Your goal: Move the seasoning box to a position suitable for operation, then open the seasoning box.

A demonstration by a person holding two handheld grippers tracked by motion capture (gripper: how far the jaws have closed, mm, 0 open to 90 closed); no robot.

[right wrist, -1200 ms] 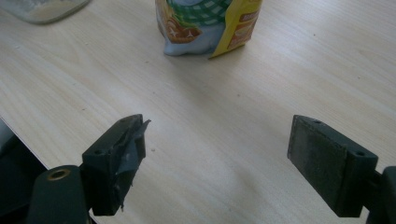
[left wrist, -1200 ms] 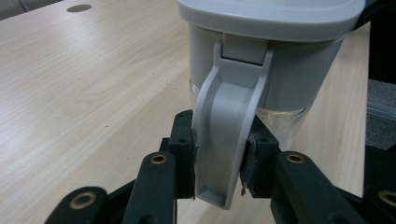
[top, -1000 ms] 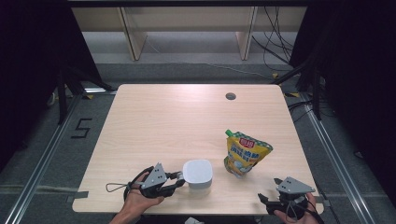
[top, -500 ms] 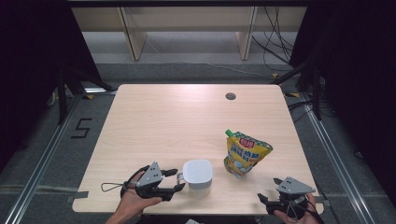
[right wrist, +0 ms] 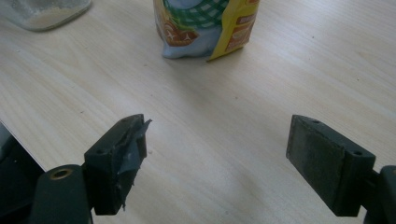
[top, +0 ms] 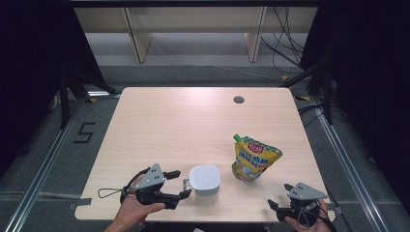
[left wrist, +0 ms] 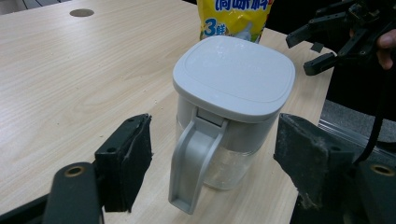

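Your left gripper (top: pixel 182 183) has just let its jaws spread off the jug's handle (left wrist: pixel 194 163) and lifted slightly, while your right gripper (top: pixel 276 209) waits agape near the pouch (top: pixel 254 159).

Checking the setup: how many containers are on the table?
2: a lidded jug near the front edge by the left gripper, and a yellow pouch standing to its right.

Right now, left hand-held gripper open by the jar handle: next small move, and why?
Probably ease the left hand-held gripper back from the jar. Its jaws have just been opening and stand wide on either side of the handle without pressing it. The jar sits upright on the table, lid on, beside the yellow pouch; the right hand-held gripper waits open.
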